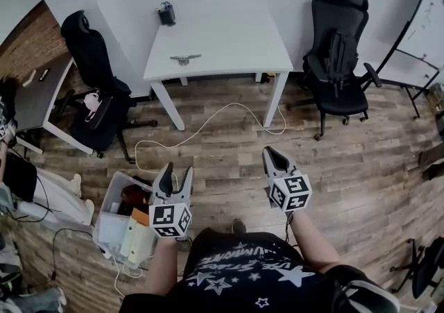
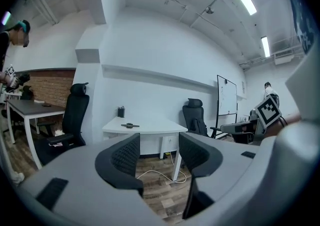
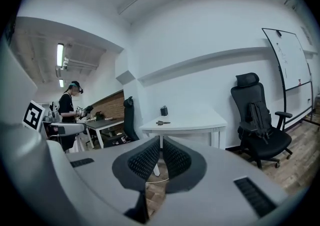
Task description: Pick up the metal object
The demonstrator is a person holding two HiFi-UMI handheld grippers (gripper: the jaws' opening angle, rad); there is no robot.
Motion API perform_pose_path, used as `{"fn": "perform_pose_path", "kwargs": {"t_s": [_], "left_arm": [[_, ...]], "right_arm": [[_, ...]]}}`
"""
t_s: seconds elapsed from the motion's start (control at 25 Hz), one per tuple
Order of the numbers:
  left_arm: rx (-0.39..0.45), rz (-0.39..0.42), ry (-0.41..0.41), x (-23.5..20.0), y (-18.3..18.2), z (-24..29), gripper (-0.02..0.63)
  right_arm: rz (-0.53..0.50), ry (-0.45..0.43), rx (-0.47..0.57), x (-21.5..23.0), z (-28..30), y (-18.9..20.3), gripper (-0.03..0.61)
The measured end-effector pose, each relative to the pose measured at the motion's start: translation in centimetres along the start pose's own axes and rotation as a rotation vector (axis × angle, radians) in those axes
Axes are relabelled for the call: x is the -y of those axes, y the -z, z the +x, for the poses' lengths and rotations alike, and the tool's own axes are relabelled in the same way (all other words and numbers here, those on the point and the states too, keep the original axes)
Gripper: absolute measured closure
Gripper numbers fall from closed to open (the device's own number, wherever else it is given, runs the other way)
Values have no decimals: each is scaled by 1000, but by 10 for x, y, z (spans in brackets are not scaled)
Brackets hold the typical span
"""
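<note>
White table, black chair beside probable whiteboard.

Head view: high up, steeply down on wooden floor; left gripper and right gripper near, white surface far. Both gripper views: low, level, facing far, well off the surface. All three share surface and right black chair.
</note>
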State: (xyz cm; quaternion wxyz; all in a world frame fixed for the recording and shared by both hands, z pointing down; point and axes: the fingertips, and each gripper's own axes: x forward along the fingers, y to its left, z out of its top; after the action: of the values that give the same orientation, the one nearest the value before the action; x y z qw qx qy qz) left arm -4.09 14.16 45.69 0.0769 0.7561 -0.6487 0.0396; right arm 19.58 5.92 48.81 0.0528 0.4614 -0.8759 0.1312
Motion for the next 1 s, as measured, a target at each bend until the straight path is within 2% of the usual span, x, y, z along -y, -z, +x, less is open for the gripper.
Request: {"fn": "perform_pose_path", "kwargs": {"t_s": [0.28,0.48,0.76,1.0], "left_arm": [[-30,11,22,2,2,42,295],[-45,17,31,-2,3,68,272],[-60,-14,34,-43,8,121,261],[-74,-29,40,-93,-4,189,259]], "right_arm": [[42,8,-25,30,23,8,526],[52,22,-47,45,42,13,526],[39,43,-62,53,96,7,526],[30,65,-76,62,169,-12,526]]}}
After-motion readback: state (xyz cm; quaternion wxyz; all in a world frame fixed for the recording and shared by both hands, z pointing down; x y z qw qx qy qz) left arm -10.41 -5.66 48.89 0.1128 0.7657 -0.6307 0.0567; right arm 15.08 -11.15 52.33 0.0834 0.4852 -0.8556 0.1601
